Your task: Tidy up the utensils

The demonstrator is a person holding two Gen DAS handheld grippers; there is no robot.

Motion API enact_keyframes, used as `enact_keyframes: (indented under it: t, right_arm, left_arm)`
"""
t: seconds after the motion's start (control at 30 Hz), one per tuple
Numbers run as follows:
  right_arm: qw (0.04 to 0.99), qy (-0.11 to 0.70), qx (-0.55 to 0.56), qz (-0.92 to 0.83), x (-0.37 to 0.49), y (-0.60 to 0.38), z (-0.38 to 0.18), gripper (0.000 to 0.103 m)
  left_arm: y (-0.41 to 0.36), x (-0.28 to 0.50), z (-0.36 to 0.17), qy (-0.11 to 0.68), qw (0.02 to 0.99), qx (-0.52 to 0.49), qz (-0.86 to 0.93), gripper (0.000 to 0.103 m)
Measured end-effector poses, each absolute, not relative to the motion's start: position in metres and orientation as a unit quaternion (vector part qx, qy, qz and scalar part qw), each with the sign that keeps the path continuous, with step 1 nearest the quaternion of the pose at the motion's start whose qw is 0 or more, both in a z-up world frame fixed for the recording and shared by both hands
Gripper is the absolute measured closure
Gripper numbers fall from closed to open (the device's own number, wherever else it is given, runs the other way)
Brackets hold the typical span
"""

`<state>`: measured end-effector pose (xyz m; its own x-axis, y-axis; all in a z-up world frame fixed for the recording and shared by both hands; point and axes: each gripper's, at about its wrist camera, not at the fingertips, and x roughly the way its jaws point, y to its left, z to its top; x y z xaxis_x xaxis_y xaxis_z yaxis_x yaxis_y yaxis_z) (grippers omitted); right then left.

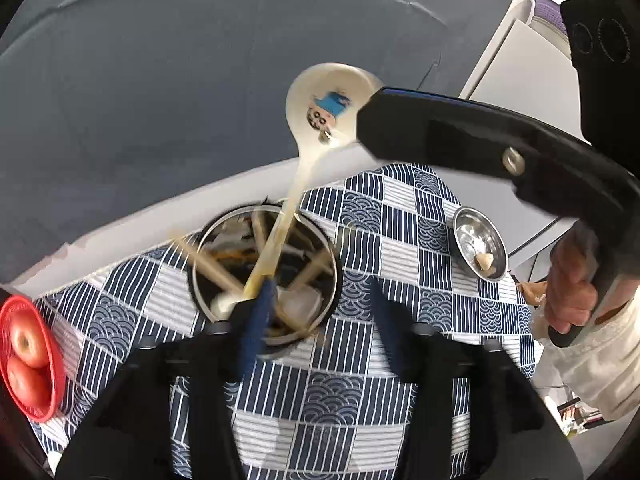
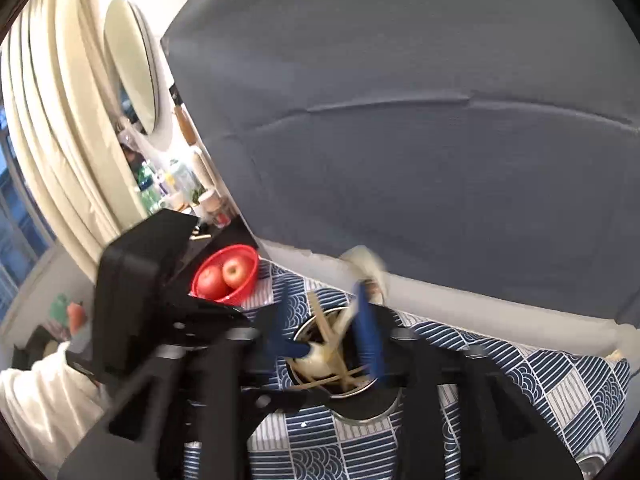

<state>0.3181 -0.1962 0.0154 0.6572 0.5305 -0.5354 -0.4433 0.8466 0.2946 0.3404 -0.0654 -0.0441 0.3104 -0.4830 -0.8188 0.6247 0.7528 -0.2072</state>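
I'm looking down the left gripper [image 1: 320,312] first: jaws standing apart, nothing pinched. Its left blue finger [image 1: 256,320] is sitting right against the lower handle of the white ceramic spoon [image 1: 320,108], but the other finger is well off to the right, so no grip. Just ahead of the fingertips the steel utensil holder [image 1: 264,272] is standing on the table w/ the blue-and-white patterned cloth [image 1: 400,208]. Wooden chopsticks [image 1: 208,268] are fanning out inside it, blurred, and the spoon is leaning in the holder, handle down, bowl w/ its cartoon print sticking up and away beyond the rim. Farther out to the right, a small steel dish [image 1: 480,240] w/ a pale lump in it. Off to the left, a red basket [image 1: 32,360] holding two apples [image 1: 24,340].

Right gripper [image 2: 328,340]: jaws also apart, hovering over the same holder [image 2: 360,404], nothing clamped btwn them. The spoon's bowl [image 2: 366,264] is showing blurred just past the right finger. In the left view its black body is reaching in from the right, a hand [image 1: 572,280] wrapped on the grip. Beyond everything, a grey backdrop [image 1: 160,100].
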Motion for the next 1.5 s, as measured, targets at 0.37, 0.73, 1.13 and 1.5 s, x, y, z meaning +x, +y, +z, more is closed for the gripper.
enact_keyframes:
  t: [0.37, 0.73, 1.13, 1.5]
  right_arm:
    - [0.908, 0.316, 0.083, 0.261, 0.287, -0.205, 0.007, 0.031]
    - [0.901, 0.350, 0.112, 0.228, 0.251, -0.239, -0.031, 0.024]
    - [0.894, 0.399, 0.145, 0.145, 0.202, -0.278, -0.091, 0.018]
    - [0.904, 0.395, 0.118, 0.114, 0.163, -0.271, -0.085, 0.015]
  left_arm:
    - [-0.012, 0.307, -0.040, 0.466, 0.831, 0.030, -0.303, 0.016]
    - [0.008, 0.278, -0.052, 0.473, 0.833, 0.020, -0.288, 0.007]
    - [0.004, 0.261, -0.078, 0.484, 0.833, 0.033, -0.265, 0.007]
    - [0.003, 0.224, -0.069, 0.434, 0.881, 0.047, -0.180, 0.007]
